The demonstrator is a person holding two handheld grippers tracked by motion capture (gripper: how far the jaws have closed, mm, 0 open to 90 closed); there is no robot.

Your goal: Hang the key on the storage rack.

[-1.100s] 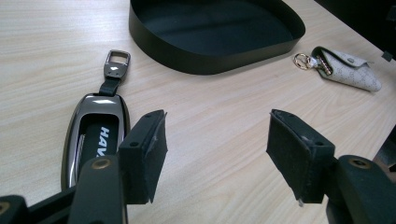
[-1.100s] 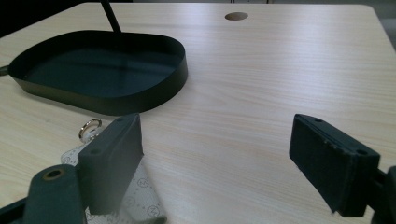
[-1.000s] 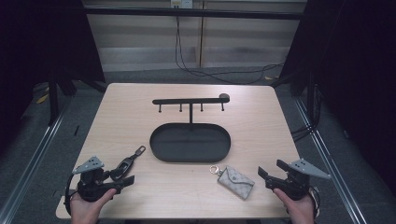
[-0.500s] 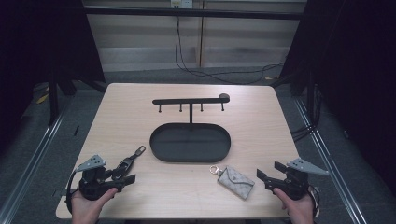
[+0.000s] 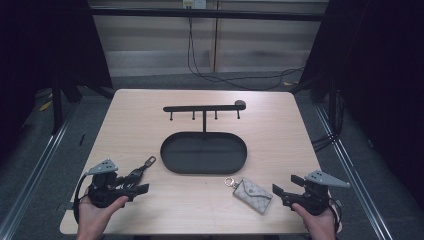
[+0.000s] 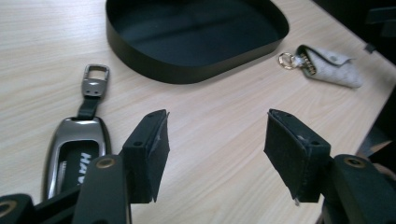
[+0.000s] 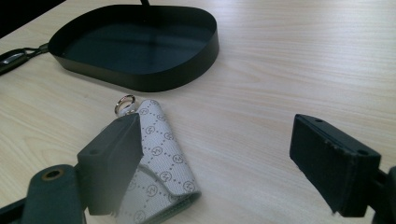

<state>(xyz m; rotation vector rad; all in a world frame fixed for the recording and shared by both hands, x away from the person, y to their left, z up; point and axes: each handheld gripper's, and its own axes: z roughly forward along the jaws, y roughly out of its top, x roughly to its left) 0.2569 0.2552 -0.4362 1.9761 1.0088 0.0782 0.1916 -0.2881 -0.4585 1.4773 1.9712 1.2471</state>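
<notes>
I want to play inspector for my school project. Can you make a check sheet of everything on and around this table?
Surface: light wooden table, flat, no spills seen.
Job's things: car key fob with strap, lying beside the left tongs; patterned grey key pouch with ring, lying in front of the right tongs; black oval tray, nothing in it, with a hook rack standing behind it.
Clutter: nothing seen.
Grippers: left tongs open, their jaws have just been opening, nothing between them; right tongs open, nothing gripped.
Cables: black cables on the floor behind the table.
Surroundings: dark curtains, grey floor, metal rails.
</notes>
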